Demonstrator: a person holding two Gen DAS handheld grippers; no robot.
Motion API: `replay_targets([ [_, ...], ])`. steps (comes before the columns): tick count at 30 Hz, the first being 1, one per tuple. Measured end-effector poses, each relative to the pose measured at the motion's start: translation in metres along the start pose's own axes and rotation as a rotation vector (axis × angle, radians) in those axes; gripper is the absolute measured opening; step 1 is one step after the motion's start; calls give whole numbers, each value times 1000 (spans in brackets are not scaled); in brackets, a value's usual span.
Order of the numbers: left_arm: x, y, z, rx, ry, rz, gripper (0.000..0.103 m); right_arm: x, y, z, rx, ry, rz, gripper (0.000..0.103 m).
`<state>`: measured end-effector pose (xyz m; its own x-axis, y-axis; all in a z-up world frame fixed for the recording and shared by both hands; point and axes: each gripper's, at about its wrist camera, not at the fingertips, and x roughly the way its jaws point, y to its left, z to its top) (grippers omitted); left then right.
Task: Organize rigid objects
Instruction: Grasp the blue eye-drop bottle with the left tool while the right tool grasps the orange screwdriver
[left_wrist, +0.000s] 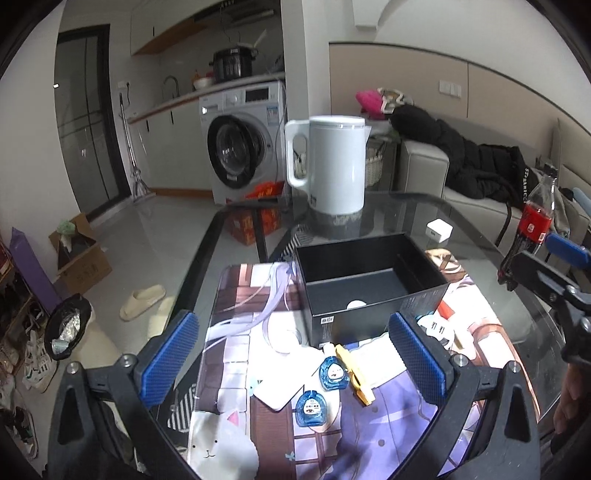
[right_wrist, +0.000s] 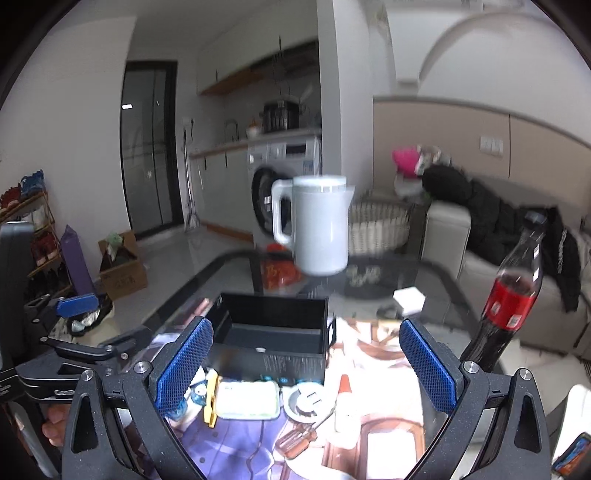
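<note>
Left wrist view: the left gripper (left_wrist: 293, 354) is spread wide, its blue ribbed pads holding and touching nothing. It hangs above a printed mat (left_wrist: 236, 299) on a glass table (left_wrist: 413, 210). Ahead stands an open black rectangular box (left_wrist: 373, 284), matte, with a small white item on its floor. Just in front of the box lie two blue translucent eye-drop bottles (left_wrist: 334, 373), a yellow clothespin (left_wrist: 356, 374) touching the farther bottle, and a white card (left_wrist: 277, 391). A white kettle (left_wrist: 332, 166) stands behind the box; a white charger cube (left_wrist: 439, 229) lies to its right.

Right wrist view: the right gripper (right_wrist: 304, 365) is likewise fully spread and empty. Below it lie a white rectangular case (right_wrist: 247, 400), a round white disc (right_wrist: 304, 400), a white glue bottle (right_wrist: 345, 406) and an orange-handled screwdriver (right_wrist: 297, 441). A cola bottle (right_wrist: 511, 295) stands at right.
</note>
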<state>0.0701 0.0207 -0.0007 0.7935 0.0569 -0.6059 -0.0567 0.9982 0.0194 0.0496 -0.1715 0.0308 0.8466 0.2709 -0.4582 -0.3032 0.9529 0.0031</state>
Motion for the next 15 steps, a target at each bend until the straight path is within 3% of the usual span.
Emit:
replay_targets([
  [3, 19, 5, -1, -23, 82, 3, 103, 33, -15, -3, 56, 160, 18, 103],
  [11, 63, -7, -24, 53, 324, -13, 102, 74, -24, -32, 89, 363, 38, 103],
  [13, 66, -9, -29, 61, 362, -34, 102, 81, -23, -40, 93, 406, 63, 94],
  [15, 70, -10, -33, 65, 398, -59, 92, 89, -19, -47, 76, 449, 77, 83],
])
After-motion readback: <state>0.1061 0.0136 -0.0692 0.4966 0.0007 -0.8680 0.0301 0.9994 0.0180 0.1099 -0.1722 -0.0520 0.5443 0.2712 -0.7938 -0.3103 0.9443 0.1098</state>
